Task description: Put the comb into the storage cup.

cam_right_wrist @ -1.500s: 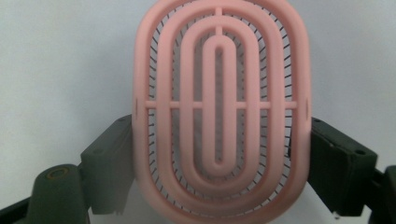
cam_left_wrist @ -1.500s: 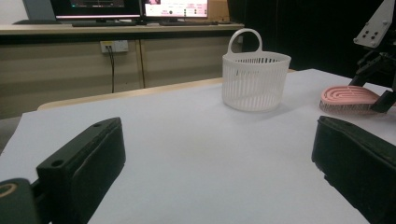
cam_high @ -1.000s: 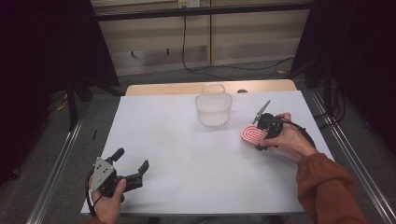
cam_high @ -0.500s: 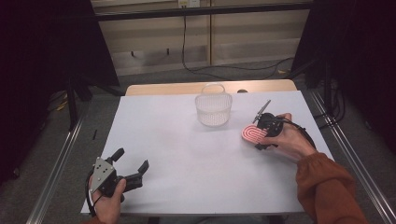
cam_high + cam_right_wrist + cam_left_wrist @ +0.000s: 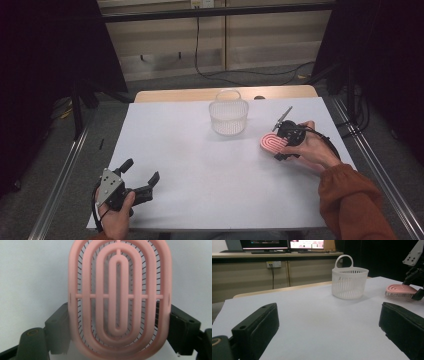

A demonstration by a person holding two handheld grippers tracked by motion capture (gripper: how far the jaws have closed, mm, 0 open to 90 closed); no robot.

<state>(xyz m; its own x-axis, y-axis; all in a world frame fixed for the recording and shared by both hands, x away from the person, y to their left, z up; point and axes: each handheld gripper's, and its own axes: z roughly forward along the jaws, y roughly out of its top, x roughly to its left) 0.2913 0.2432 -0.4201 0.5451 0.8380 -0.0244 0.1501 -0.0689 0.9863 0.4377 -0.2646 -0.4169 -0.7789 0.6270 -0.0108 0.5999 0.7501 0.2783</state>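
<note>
A pink oval brush (image 5: 272, 142) lies bristles down on the right side of the white table (image 5: 200, 165). My right gripper (image 5: 276, 143) reaches over it from the right, and in the right gripper view its two black jaws press against both long sides of the pink brush (image 5: 117, 297). A white slatted basket (image 5: 228, 117) with a loop handle stands upright just left of the brush, toward the back. My left gripper (image 5: 142, 170) rests near the front left corner, open, nothing between its jaws. The left gripper view shows the basket (image 5: 349, 282) and the brush (image 5: 400, 288) far ahead.
A wooden strip (image 5: 225, 94) borders the table's far edge. Metal rails (image 5: 65, 175) run along both sides of the table. Cables lie on the floor behind. Monitors (image 5: 287, 244) stand on a bench in the left gripper view.
</note>
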